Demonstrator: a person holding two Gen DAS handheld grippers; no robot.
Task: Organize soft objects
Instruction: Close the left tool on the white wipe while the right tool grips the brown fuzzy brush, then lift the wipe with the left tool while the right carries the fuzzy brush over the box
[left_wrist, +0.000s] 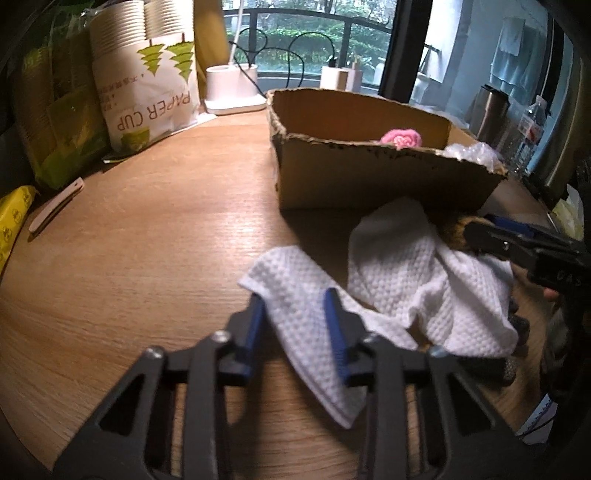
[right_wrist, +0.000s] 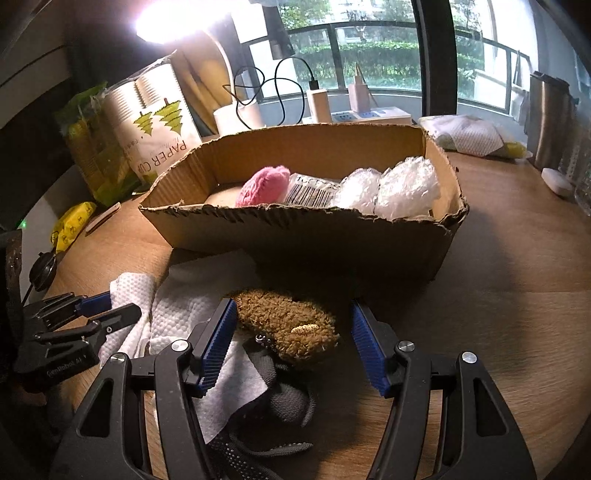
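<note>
Left wrist cam: the left gripper (left_wrist: 295, 310) had its blue pads spread apart with a fold of the white waffle-weave cloth (left_wrist: 402, 273) lying between them, not pinched as far as I could tell. The cloth sat crumpled on the wooden table (left_wrist: 147, 240), right in front of the cardboard box (left_wrist: 369, 173). A pink knitted thing (left_wrist: 400, 138) and some bubble wrap (left_wrist: 471, 151) poked over the box rim. The right gripper (left_wrist: 491, 236) came in from the right edge, near a brown fuzzy bit; couldn't tell its jaws from here. A paper cup pack (left_wrist: 147, 85) stood at the back left.

Right wrist cam: the right gripper (right_wrist: 291, 332) was wide open, pads on either side of the brown fuzzy pouch (right_wrist: 288, 325), left pad just about touching it, right pad clear of it. The pouch lay on the cloth (right_wrist: 192, 306), just in front of the box (right_wrist: 295, 236), with a dark grey mesh strap (right_wrist: 284, 402) beneath. Inside the box were the pink knit (right_wrist: 262, 186), a barcoded packet (right_wrist: 314, 190) and bubble wrap (right_wrist: 391, 192). The left gripper (right_wrist: 107, 312) was at the cloth's left end.
</note>
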